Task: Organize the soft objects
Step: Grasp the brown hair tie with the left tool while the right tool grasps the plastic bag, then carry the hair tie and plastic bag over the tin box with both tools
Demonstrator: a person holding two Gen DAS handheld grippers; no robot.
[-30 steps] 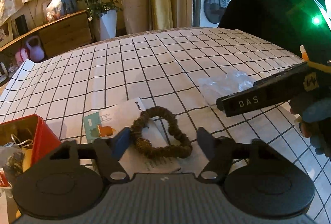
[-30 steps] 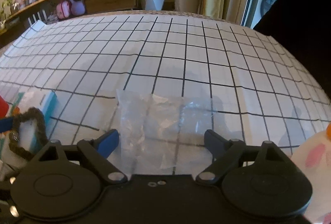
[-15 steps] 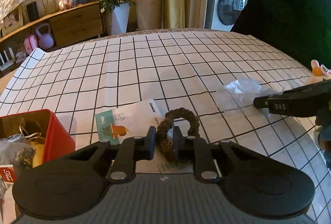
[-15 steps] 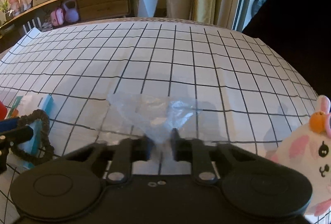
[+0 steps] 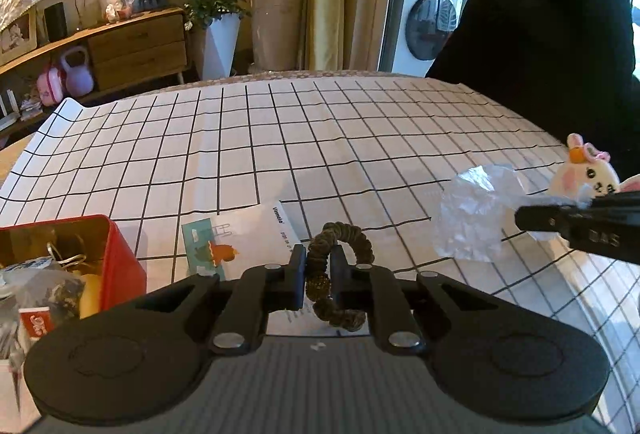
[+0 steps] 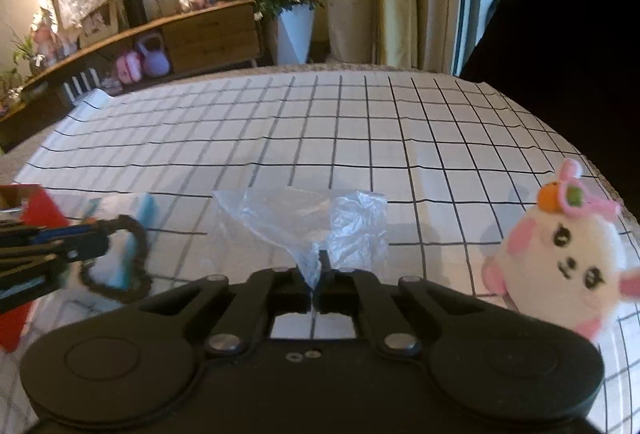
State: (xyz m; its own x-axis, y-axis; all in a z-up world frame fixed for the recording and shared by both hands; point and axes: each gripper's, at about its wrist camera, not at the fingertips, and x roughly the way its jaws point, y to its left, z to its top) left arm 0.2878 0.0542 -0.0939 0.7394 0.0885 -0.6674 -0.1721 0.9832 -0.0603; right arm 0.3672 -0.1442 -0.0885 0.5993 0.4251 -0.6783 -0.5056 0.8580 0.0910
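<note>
My left gripper (image 5: 319, 276) is shut on a brown fabric scrunchie (image 5: 347, 238) and holds it just above a white leaflet (image 5: 244, 234). The scrunchie also shows in the right wrist view (image 6: 132, 262), hanging from the left gripper (image 6: 96, 244). My right gripper (image 6: 317, 284) is shut on a clear plastic bag (image 6: 320, 222) and lifts its corner off the grid-patterned cloth. The bag also shows in the left wrist view (image 5: 476, 209), held by the right gripper (image 5: 524, 218). A white and pink plush toy (image 6: 560, 262) stands at the right.
A red tin (image 5: 116, 266) holding small items sits at the left edge of the table. The plush toy (image 5: 584, 173) stands behind the right gripper. A person in dark clothes (image 5: 540, 13) stands at the table's far right. A sideboard, plants and a washing machine lie beyond the table.
Both grippers have closed, the left on the scrunchie and the right on the bag. Both have since lifted, raising the scrunchie and the bag's corner off the table.
</note>
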